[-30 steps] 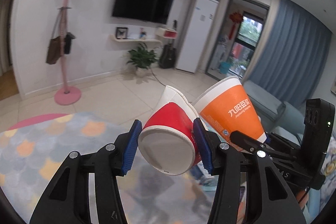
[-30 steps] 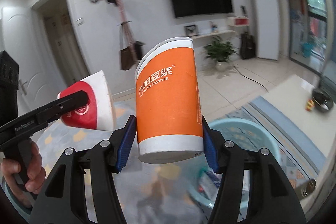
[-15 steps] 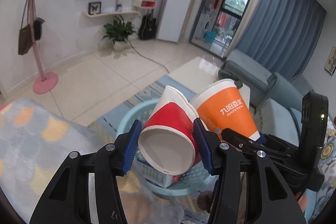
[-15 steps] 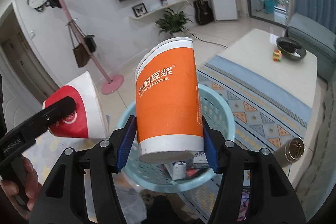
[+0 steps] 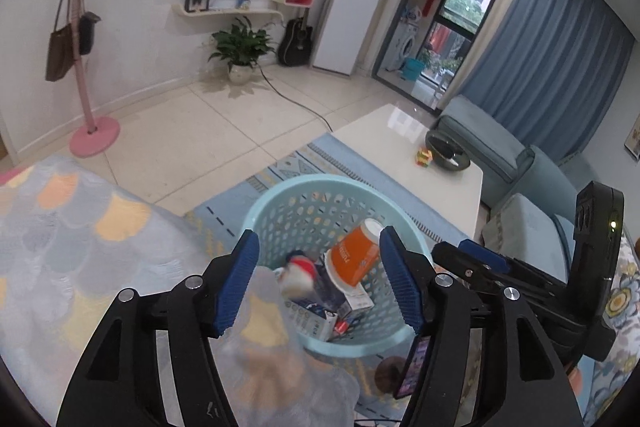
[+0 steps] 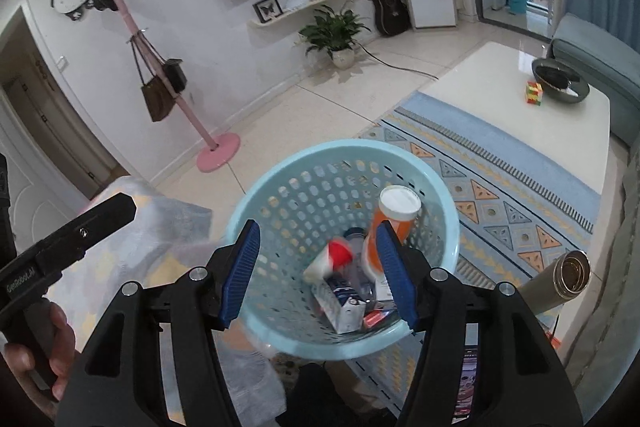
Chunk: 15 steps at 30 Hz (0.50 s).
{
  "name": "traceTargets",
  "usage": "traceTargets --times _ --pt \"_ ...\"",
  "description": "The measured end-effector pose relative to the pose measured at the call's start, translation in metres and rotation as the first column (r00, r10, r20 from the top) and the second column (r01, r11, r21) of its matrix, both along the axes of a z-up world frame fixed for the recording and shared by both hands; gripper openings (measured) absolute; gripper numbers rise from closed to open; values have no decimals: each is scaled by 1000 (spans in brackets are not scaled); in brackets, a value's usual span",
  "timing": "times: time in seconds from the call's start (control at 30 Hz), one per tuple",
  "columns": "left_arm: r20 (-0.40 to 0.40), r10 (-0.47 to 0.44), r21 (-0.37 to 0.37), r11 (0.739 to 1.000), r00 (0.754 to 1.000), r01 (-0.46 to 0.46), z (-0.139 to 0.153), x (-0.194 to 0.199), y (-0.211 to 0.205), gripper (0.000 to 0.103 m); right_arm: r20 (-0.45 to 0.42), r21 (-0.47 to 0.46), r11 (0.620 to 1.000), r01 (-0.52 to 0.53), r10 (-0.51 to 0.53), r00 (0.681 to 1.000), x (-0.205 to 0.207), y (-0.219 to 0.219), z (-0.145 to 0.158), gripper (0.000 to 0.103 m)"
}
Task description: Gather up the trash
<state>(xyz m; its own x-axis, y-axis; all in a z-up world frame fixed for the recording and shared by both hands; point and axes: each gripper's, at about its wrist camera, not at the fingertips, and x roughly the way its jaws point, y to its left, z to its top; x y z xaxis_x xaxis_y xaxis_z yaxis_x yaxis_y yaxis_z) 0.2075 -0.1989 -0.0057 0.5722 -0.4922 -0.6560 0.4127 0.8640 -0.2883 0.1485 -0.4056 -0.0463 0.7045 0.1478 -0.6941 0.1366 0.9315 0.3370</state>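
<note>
Both grippers hung over the light-blue perforated basket (image 5: 276, 215), jaws spread wide and holding nothing: left gripper (image 5: 318, 281), right gripper (image 6: 318, 273). Between the left gripper's blue pads lay the orange cup (image 5: 352, 259), tipped on its side inside the basket, white base toward the far wall; its printing was too small to read. Just left of it was the red-and-white cup (image 5: 298, 273), motion-blurred, among cartons. The right wrist view showed the same orange cup (image 6: 390, 223) leaning against the far-right wall of the basket (image 6: 280, 183), partly behind the right pad, with the red-and-white cup (image 6: 334, 259) blurred just ahead between the jaws, and a blue-and-white carton (image 6: 340, 303) below it, label not legible. Only the right view caught the left tool's body, lettered "GenRobot.AI", with the hand (image 6: 38, 359) on its handle, and a metal flask (image 6: 560, 279) lying right of the basket. Only the left view showed the patterned blanket (image 5: 80, 235) to the left and a phone (image 5: 414, 365) near the right jaw.
</note>
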Motion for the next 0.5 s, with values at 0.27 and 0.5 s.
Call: traceTargets --times 0.27,0.5 --pt "77 48 -50 998 996 -44 42 -57 33 65 109 -40 995 -91 95 989 -42 40 52 63" --pt "193 138 -19 990 972 -137 72 -127 70 69 178 -84 984 -159 172 969 -81 86 82 64"
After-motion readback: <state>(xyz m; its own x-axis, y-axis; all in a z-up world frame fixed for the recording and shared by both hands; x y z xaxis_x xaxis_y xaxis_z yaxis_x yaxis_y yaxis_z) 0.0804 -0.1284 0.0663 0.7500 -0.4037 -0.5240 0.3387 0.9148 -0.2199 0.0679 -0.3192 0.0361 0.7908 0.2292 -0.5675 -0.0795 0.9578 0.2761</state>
